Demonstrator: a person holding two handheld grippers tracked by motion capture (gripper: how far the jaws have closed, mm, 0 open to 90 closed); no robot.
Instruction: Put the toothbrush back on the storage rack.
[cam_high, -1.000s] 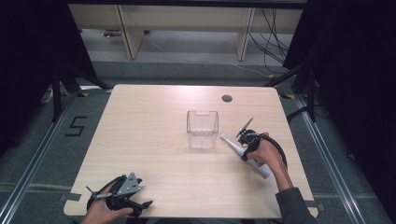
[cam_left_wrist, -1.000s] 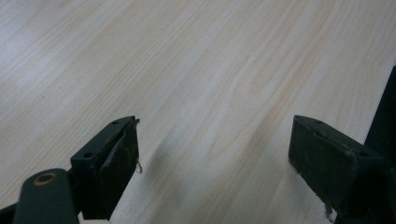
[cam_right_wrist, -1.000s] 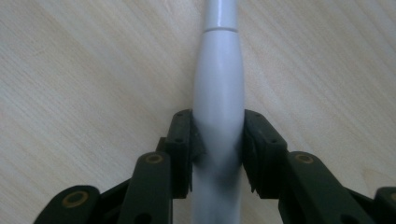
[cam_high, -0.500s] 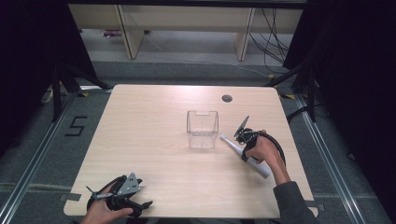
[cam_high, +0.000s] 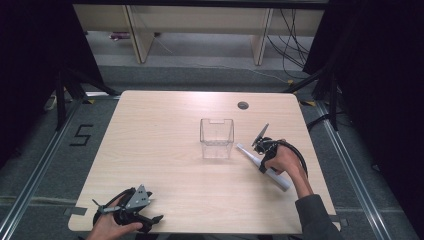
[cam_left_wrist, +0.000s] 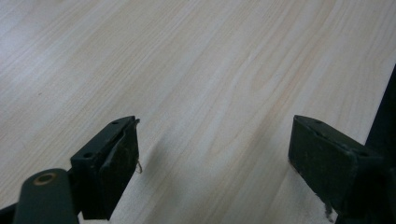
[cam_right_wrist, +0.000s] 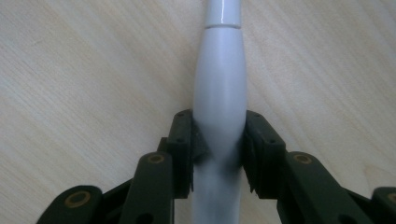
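Right hand slightly nearer, wrist bent

The left gripper hangs just above a pale wooden table, its two black jaws spread wide with bare wood showing between them. One jaw rises at the lower left, its inner pad worn, with a thin frayed strand sticking out near its tip; a round brass-coloured pivot sits on the link below it. The other jaw stands at the right, a blocky dark piece close to the frame's edge. The table's grain runs diagonally, and a soft shadow falls beside the lower-left jaw.
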